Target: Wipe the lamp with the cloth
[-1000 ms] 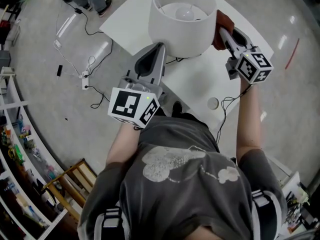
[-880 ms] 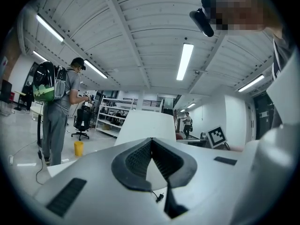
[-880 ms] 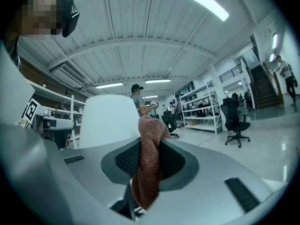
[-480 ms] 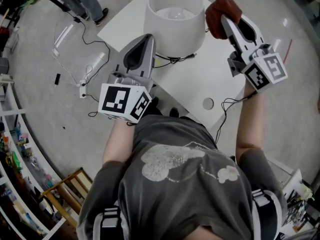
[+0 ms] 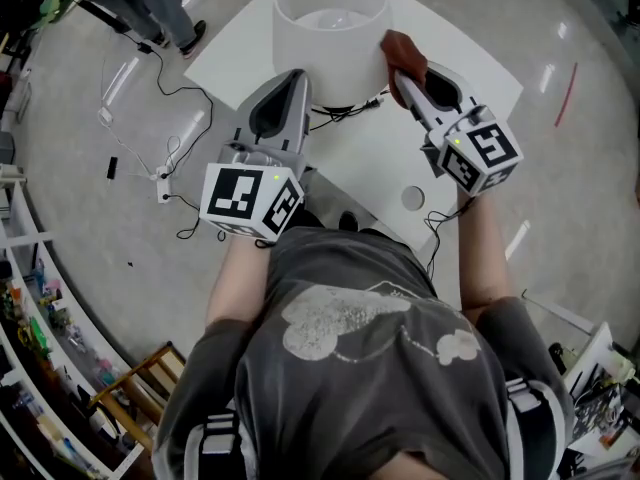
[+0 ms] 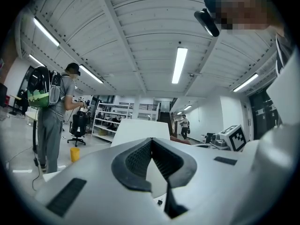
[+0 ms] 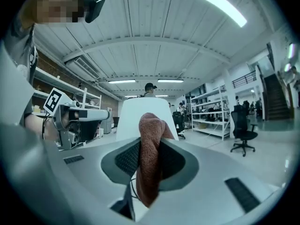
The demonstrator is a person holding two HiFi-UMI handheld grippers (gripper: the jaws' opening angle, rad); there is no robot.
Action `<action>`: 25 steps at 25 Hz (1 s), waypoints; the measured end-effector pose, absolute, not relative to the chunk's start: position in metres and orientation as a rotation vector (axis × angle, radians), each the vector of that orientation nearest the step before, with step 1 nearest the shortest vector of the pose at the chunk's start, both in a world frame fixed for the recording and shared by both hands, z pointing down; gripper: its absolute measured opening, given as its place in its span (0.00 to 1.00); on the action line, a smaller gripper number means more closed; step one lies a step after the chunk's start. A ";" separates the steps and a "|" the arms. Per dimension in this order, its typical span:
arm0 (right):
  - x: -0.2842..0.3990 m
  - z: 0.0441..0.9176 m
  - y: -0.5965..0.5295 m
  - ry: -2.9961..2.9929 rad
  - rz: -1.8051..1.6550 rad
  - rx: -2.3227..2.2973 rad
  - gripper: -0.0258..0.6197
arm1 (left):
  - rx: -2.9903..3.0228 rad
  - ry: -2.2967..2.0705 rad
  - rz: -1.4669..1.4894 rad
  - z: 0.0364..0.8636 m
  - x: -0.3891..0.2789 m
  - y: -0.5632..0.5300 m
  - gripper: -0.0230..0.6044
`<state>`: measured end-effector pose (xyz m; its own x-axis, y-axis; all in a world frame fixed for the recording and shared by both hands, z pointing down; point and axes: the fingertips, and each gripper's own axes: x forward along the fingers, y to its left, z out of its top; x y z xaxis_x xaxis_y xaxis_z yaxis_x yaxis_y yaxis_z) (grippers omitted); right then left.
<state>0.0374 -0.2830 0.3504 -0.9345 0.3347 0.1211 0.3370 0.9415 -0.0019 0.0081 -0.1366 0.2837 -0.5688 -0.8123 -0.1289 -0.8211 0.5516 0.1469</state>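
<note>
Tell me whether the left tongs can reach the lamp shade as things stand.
Probably yes. The left tongs, shut and empty, sit right beside the lamp shade with nothing between them; the right tongs hold the cloth at the shade's far side.

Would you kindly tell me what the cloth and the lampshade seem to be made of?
Cloth: probably terry or microfibre, matte rust-brown; nubby looped surface, soft folds. Lampshade: likely fabric or paper, smooth matte white; no shine, weave too small to tell.
</note>
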 end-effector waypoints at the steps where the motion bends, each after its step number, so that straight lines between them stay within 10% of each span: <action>1: 0.039 0.359 -0.283 -2.958 -0.011 -0.504 0.18 | -1.445 2.728 0.297 0.287 0.008 -0.138 0.05; 14: 0.057 0.433 -0.290 -2.848 0.143 -0.265 0.18 | -1.598 2.747 0.328 0.330 -0.015 -0.134 0.05; 25: 0.047 0.297 -0.275 -3.168 0.079 -0.005 0.18 | -1.754 2.594 0.331 0.301 -0.084 -0.103 0.05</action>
